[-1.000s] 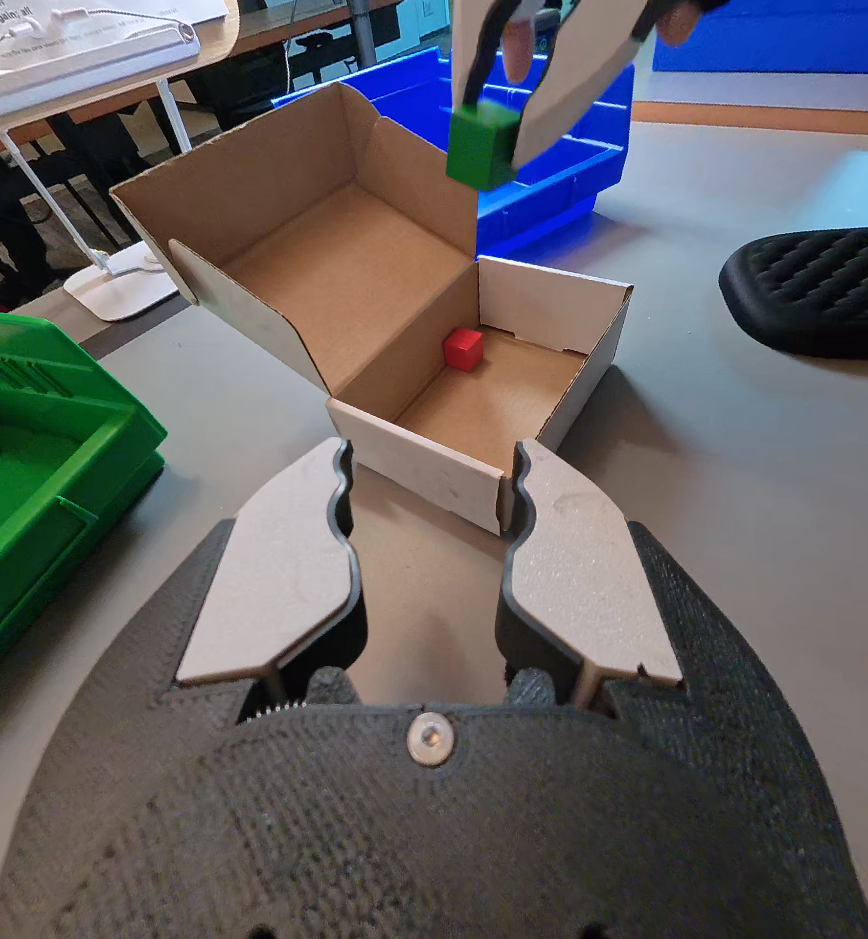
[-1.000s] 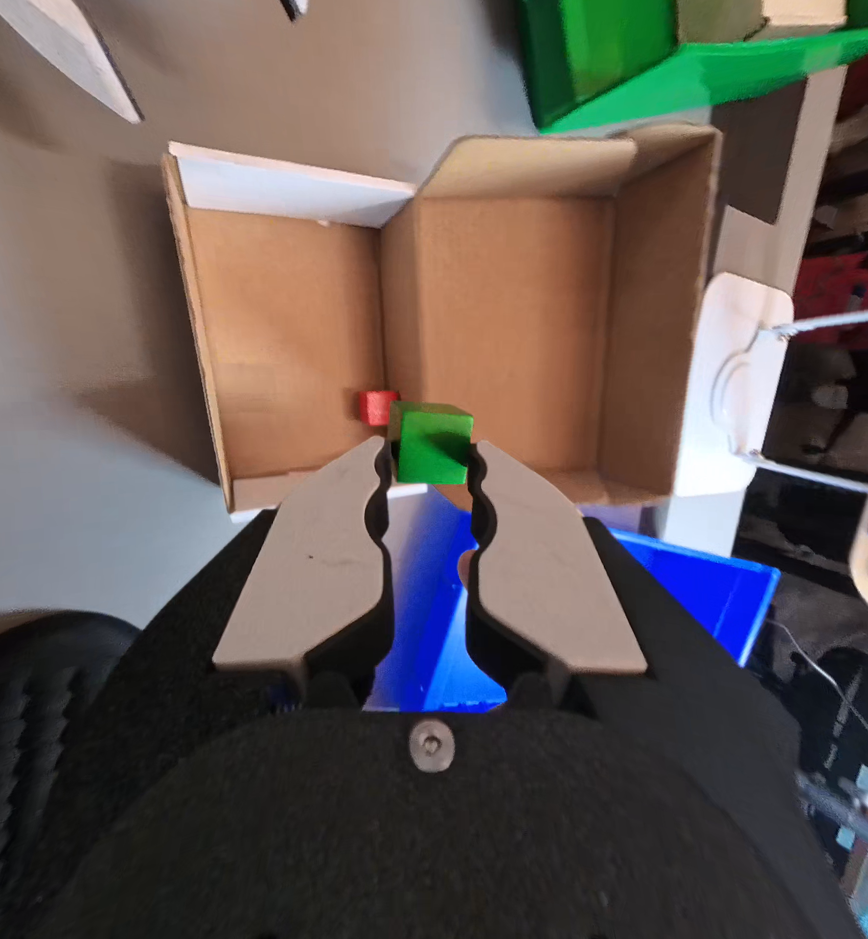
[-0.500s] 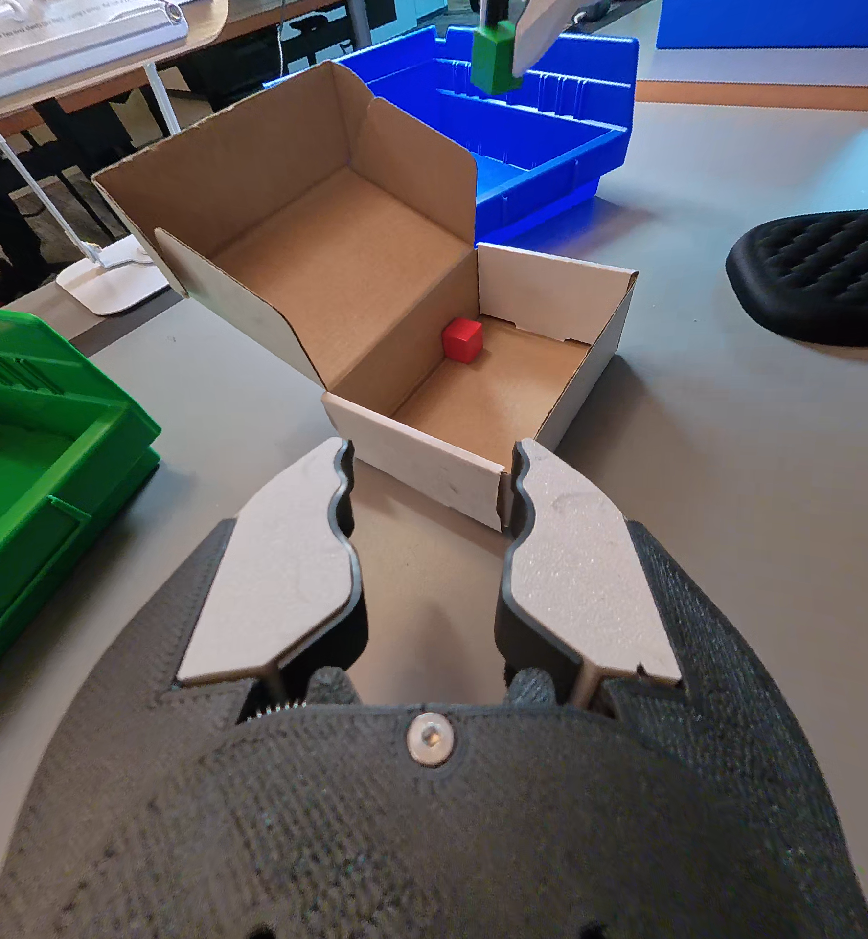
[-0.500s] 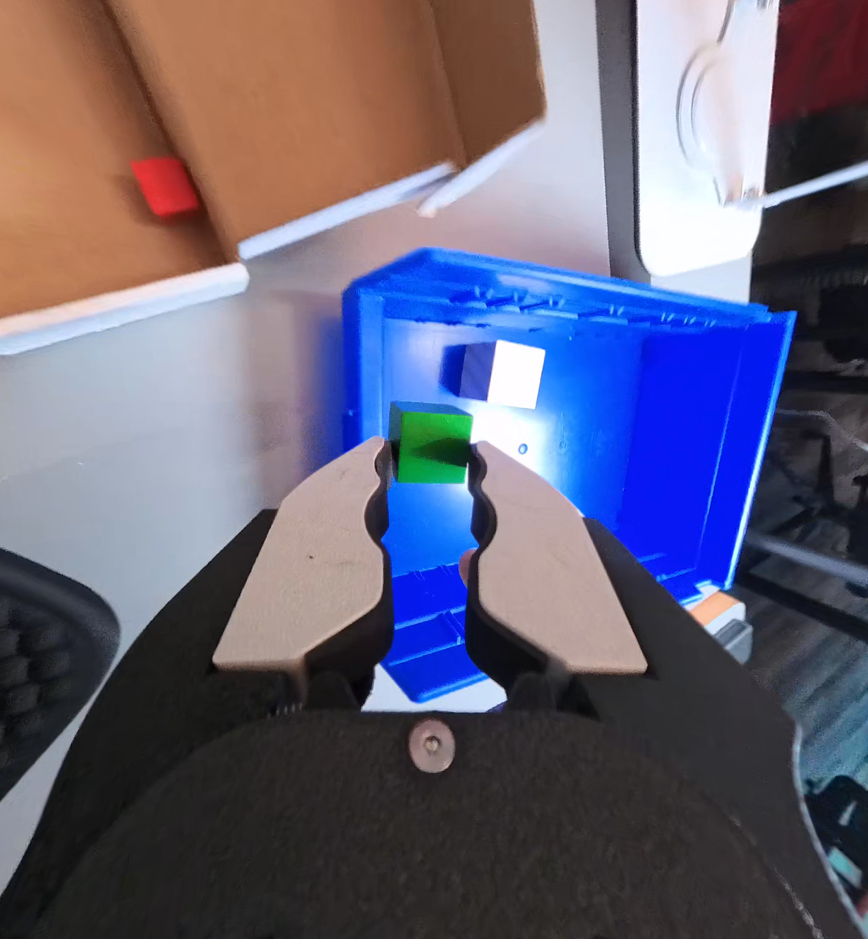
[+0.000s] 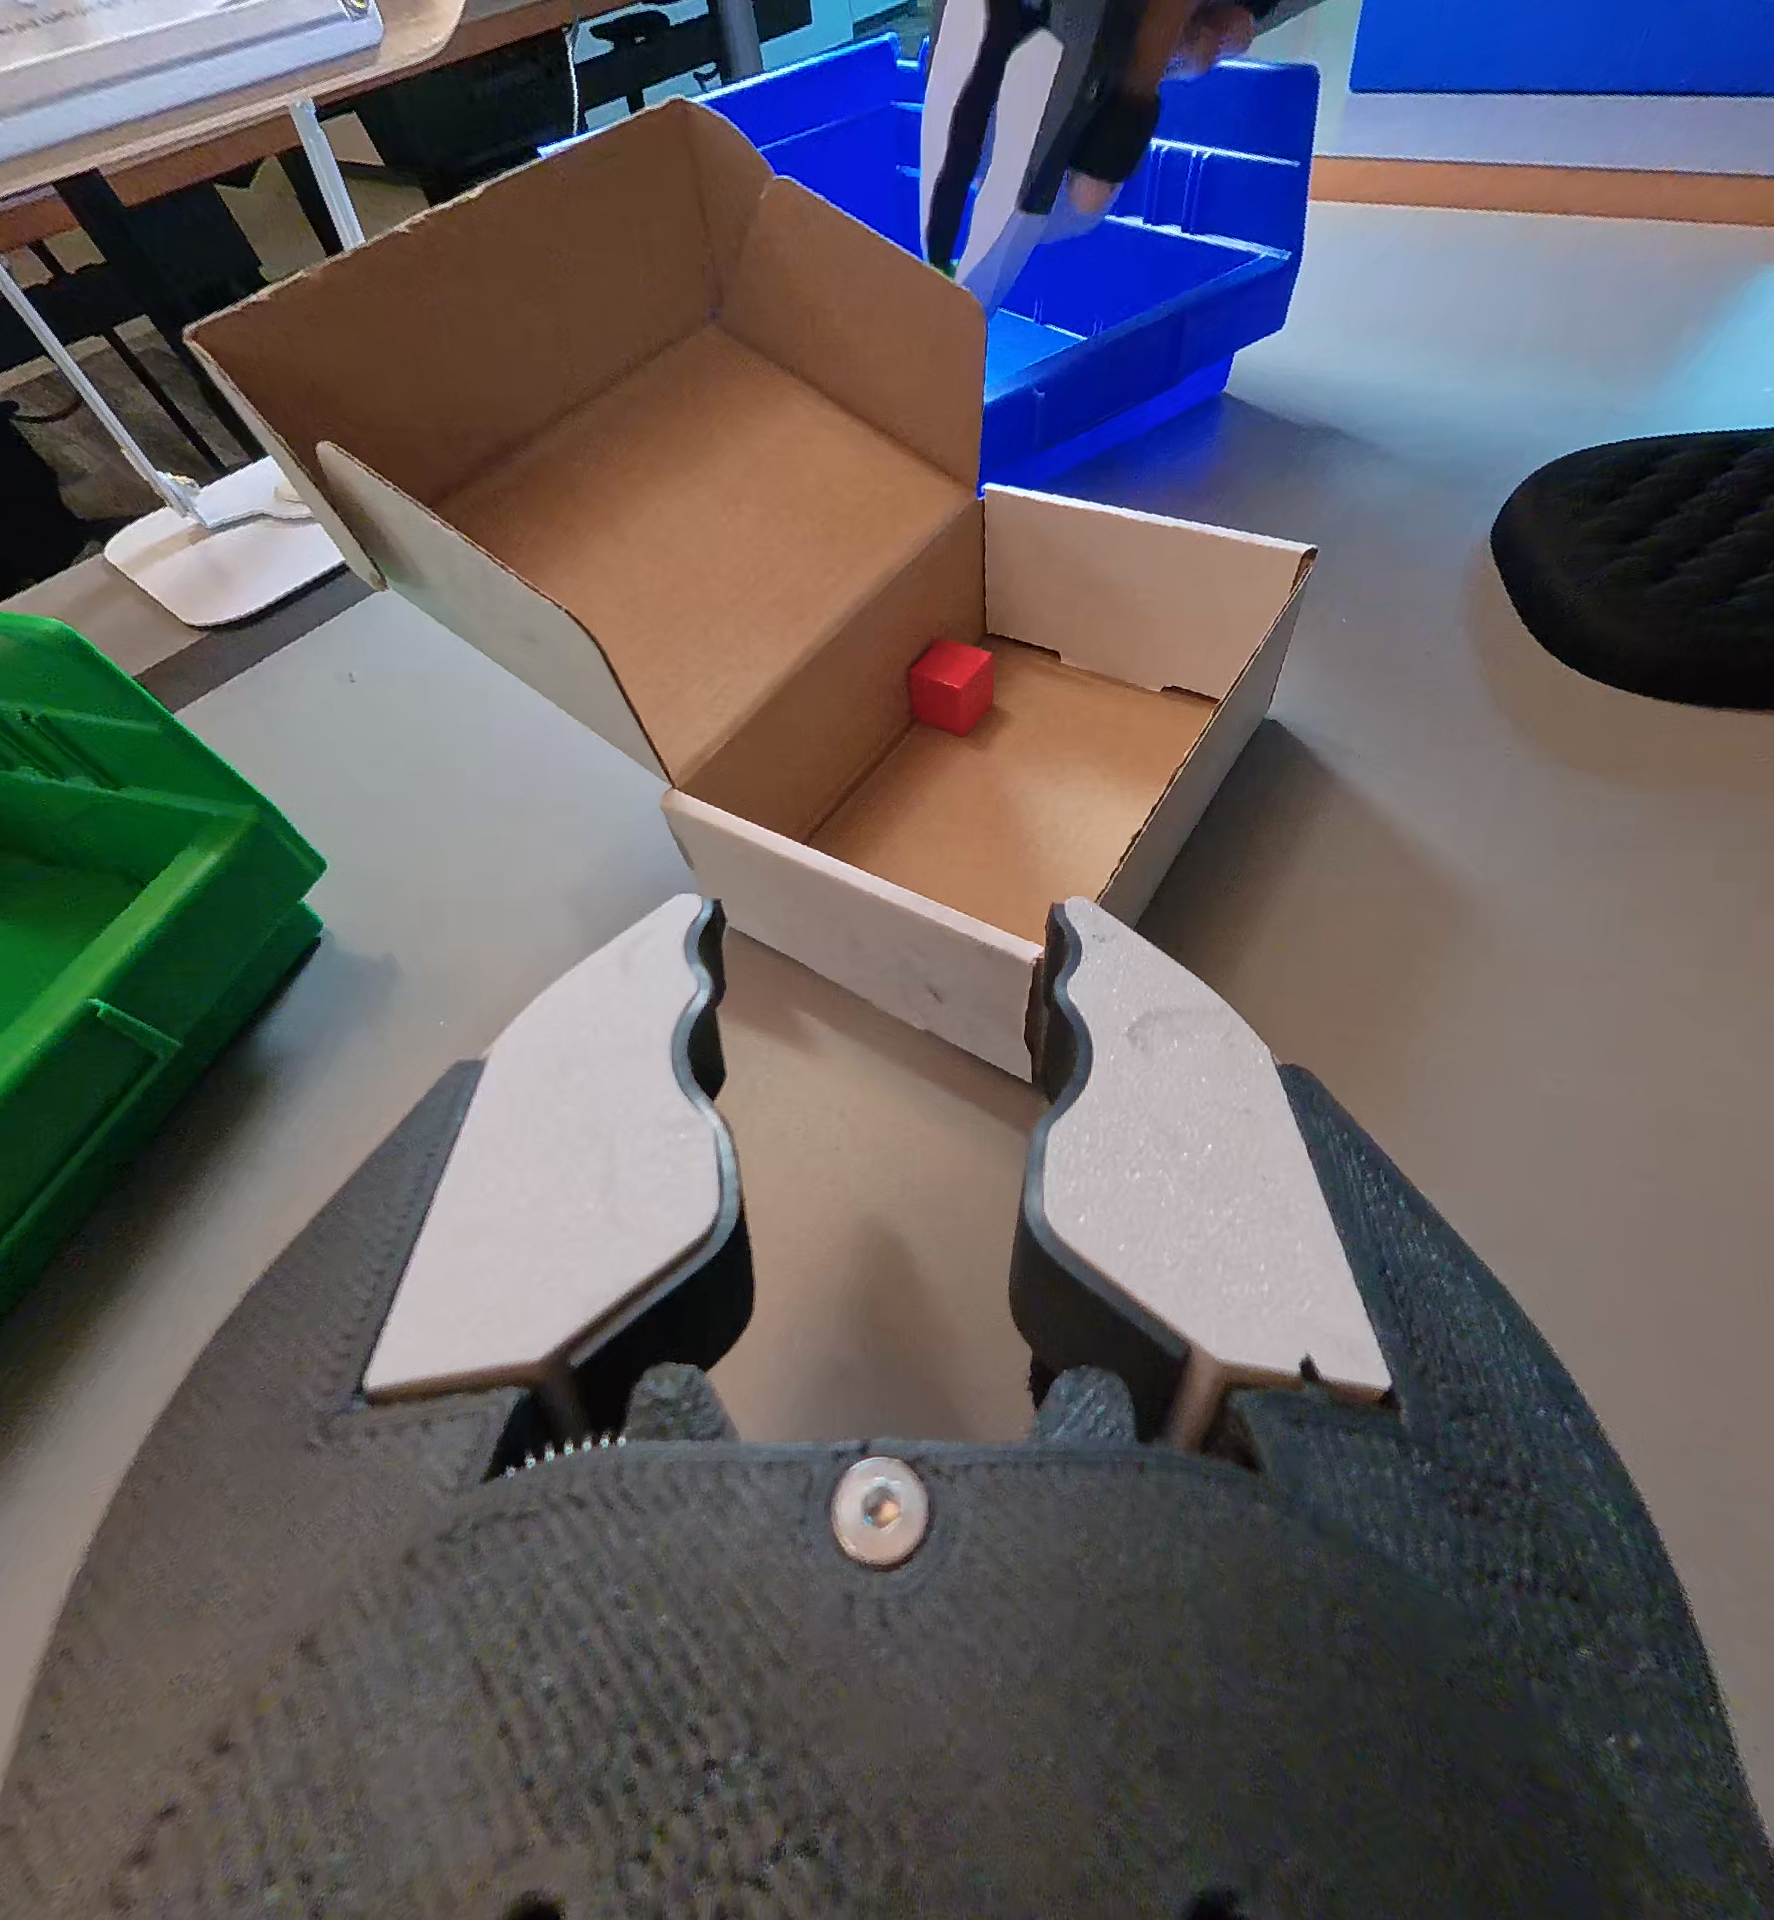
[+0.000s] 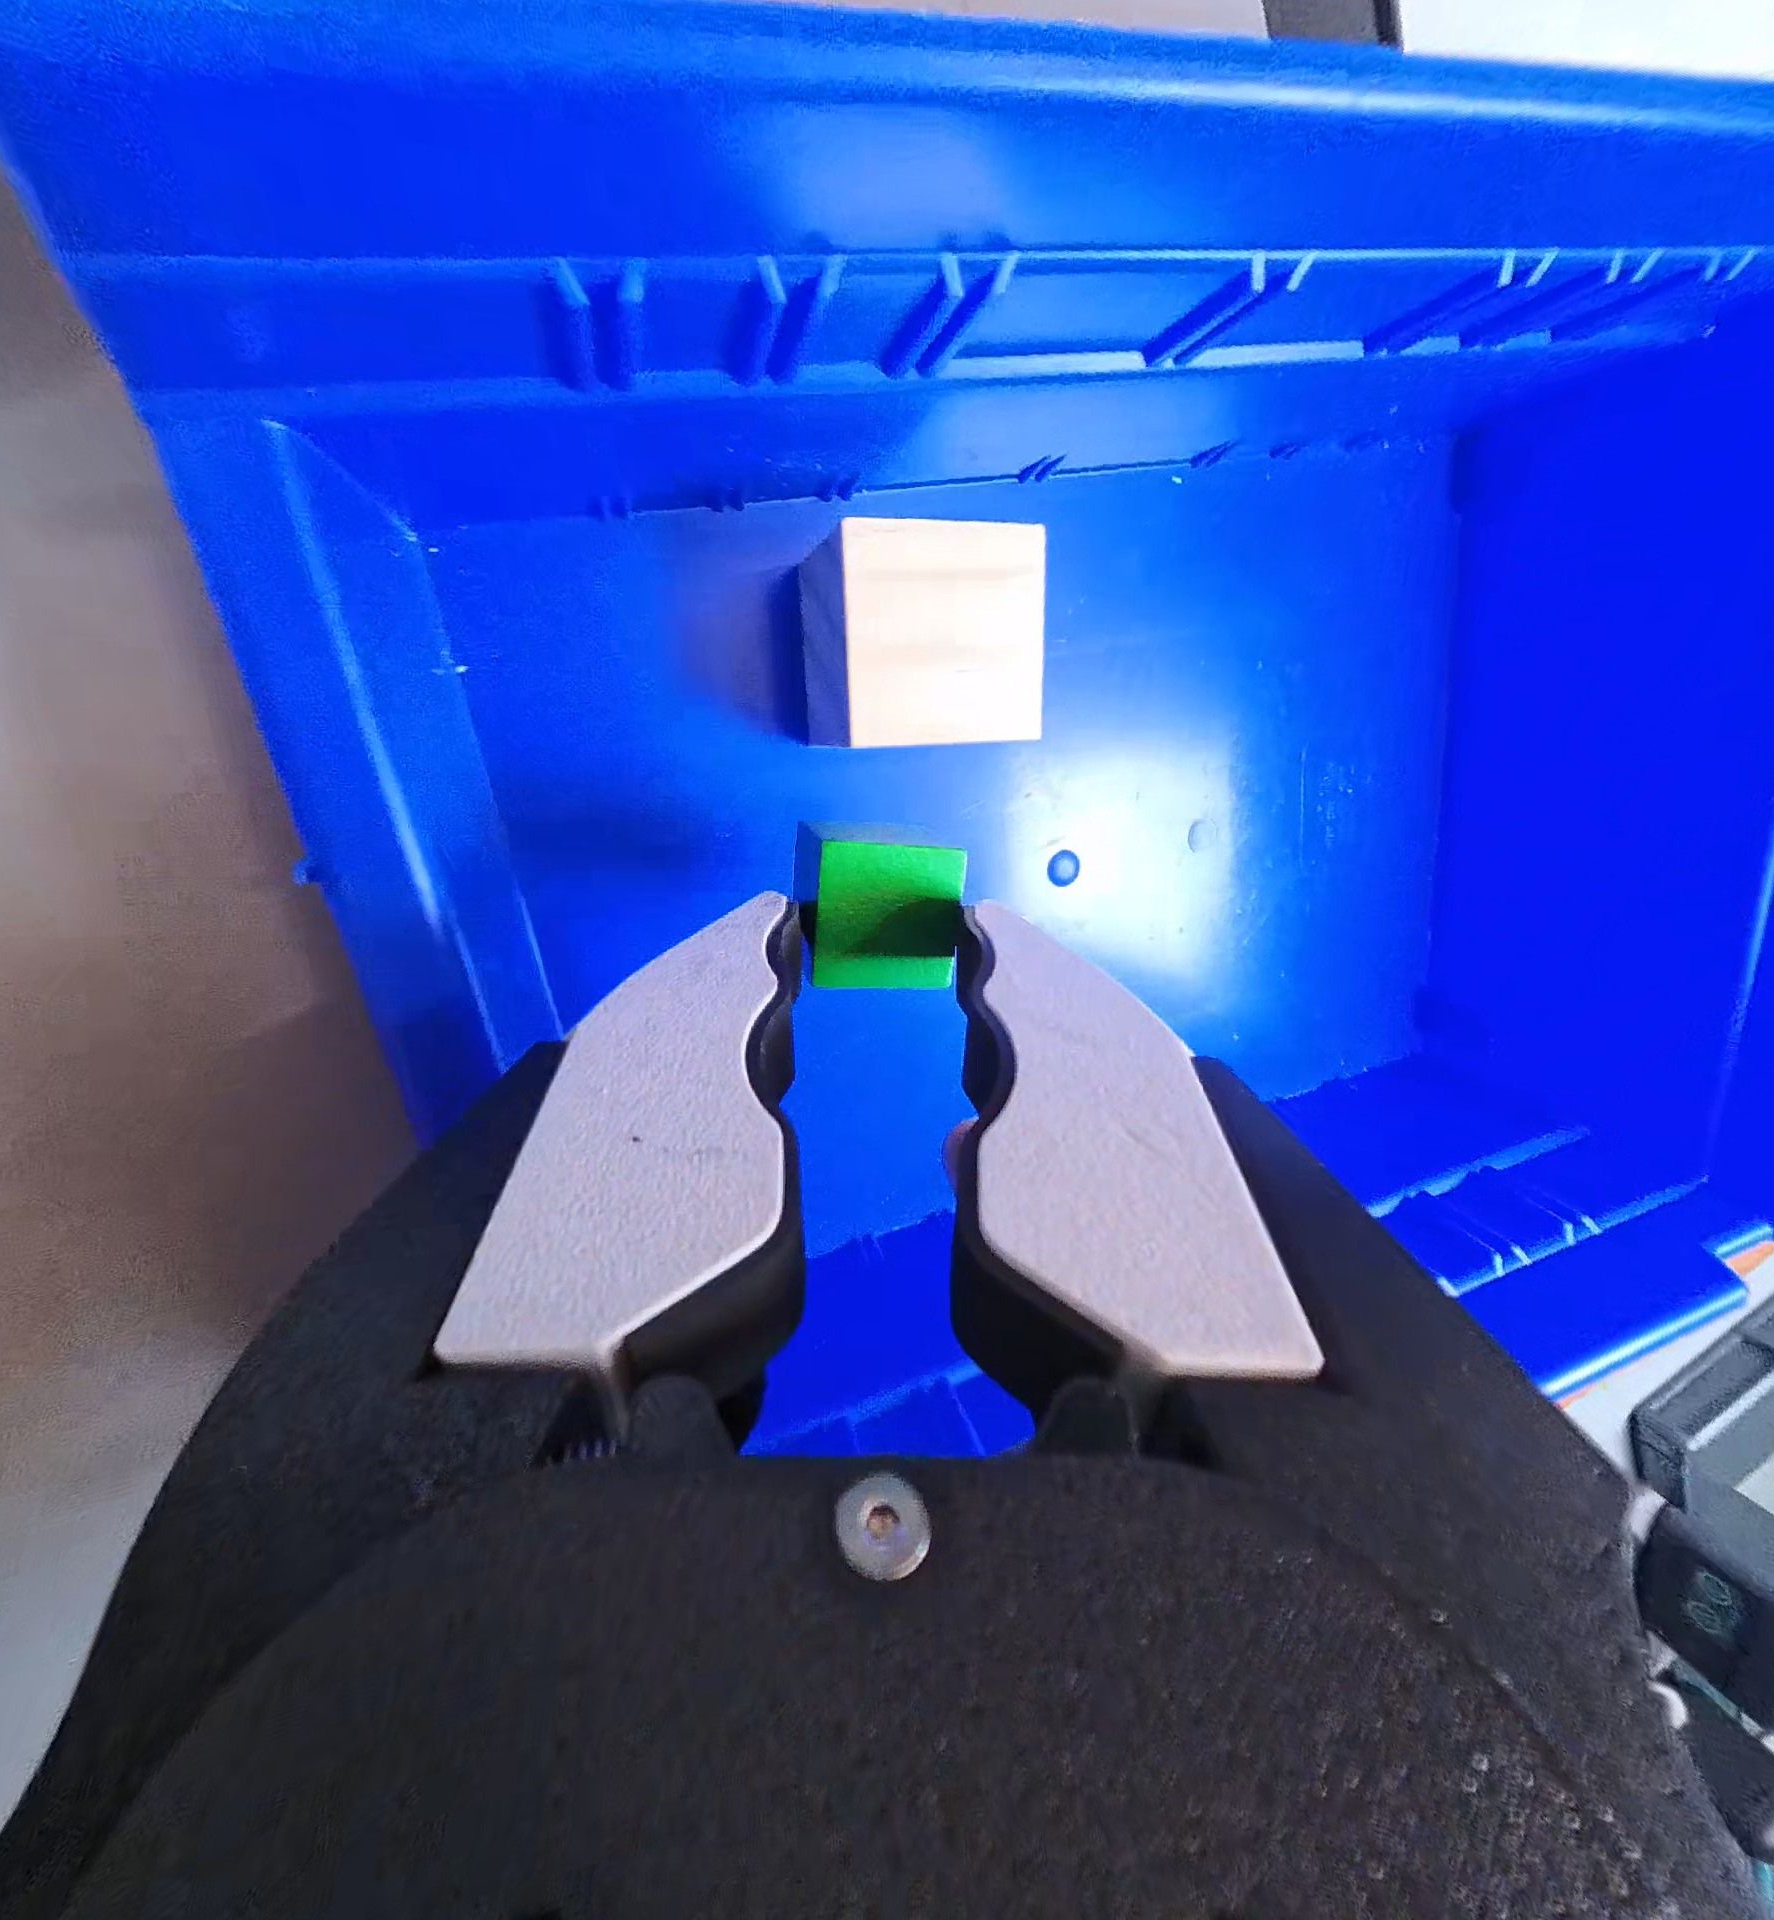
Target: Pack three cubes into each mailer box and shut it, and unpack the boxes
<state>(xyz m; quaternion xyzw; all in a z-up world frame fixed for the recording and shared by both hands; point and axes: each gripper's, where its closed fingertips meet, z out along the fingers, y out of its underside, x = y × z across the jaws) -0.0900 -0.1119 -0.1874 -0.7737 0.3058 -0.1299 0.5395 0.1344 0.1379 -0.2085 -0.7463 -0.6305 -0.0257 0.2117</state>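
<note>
An open cardboard mailer box point(image 5: 862, 935) stands on the grey table with its lid folded back. A red cube point(image 5: 950, 686) sits in its far inner corner. My left gripper point(image 5: 878, 997) is open and empty, low over the table just before the box's near wall. My right gripper point(image 6: 878, 925) is shut on a green cube point(image 6: 883, 914) and holds it down inside the blue bin point(image 6: 1485, 727), near a plain wooden cube point(image 6: 930, 634) on the bin floor. In the left wrist view the right gripper point(image 5: 976, 239) reaches into the blue bin point(image 5: 1174, 312) behind the box.
A green bin point(image 5: 83, 883) stands to the left of the box. A black padded rest point(image 5: 1683, 571) lies at the right. A white stand foot point(image 5: 228, 551) is behind the box on the left.
My right gripper carried the green cube away from above the box and lowered it into the blue bin. The left gripper barely moved and stayed open.
</note>
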